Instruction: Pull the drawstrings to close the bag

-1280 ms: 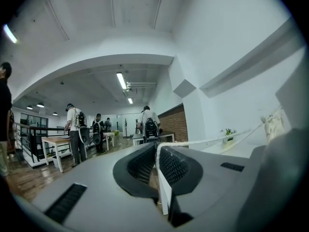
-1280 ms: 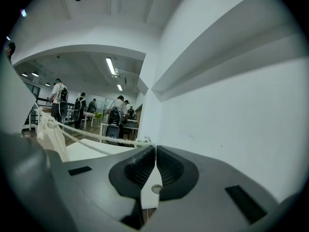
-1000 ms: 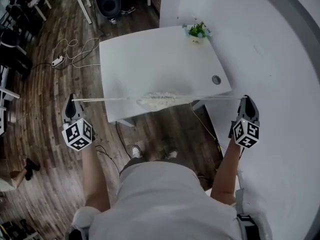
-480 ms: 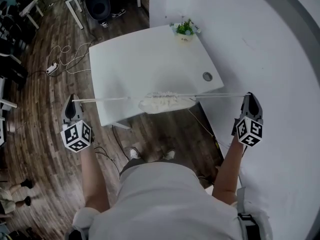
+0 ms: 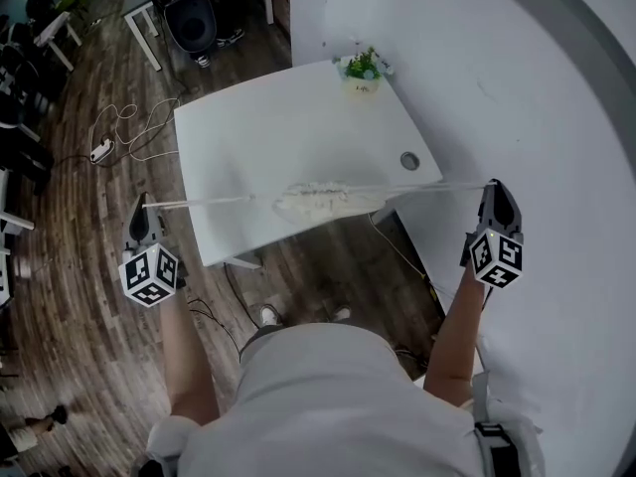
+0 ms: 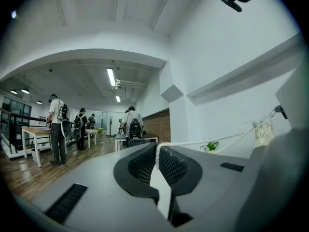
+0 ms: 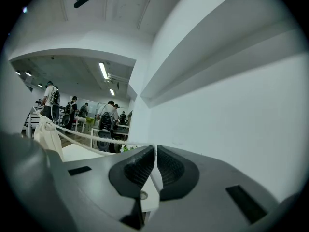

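**Bag strung taut between two closed grippers**

A dark wooden floor (image 5: 89, 266) lies to the left and a white wall (image 5: 556, 117) to the right. Between them stands a white tabletop (image 5: 288, 127), seen from steeply above. The person's arms reach down and out to either side of its near edge.

The left gripper (image 5: 145, 201) is out over the floor, well off the tabletop's left edge. Its jaws (image 6: 157, 151) are pressed together on the end of the left drawstring (image 5: 209, 203). The right gripper (image 5: 494, 184) is beside the wall, past the tabletop's right corner, and it is likewise clamped (image 7: 154, 153) on the right drawstring (image 5: 437, 186).

The cream bag (image 5: 320, 201) sits midway between them, over the tabletop's near edge. Its mouth is gathered into a narrow ruffled band whose long axis runs left to right, in line with both cords. In the gripper views its body (image 6: 263, 130) (image 7: 48, 134) hangs below the cords. Both drawstrings run straight and tight from the bag's ends out to the grippers.

A small potted plant (image 5: 362, 70) stands at the far right corner, and a round cable hole (image 5: 408, 160) is near the right edge.
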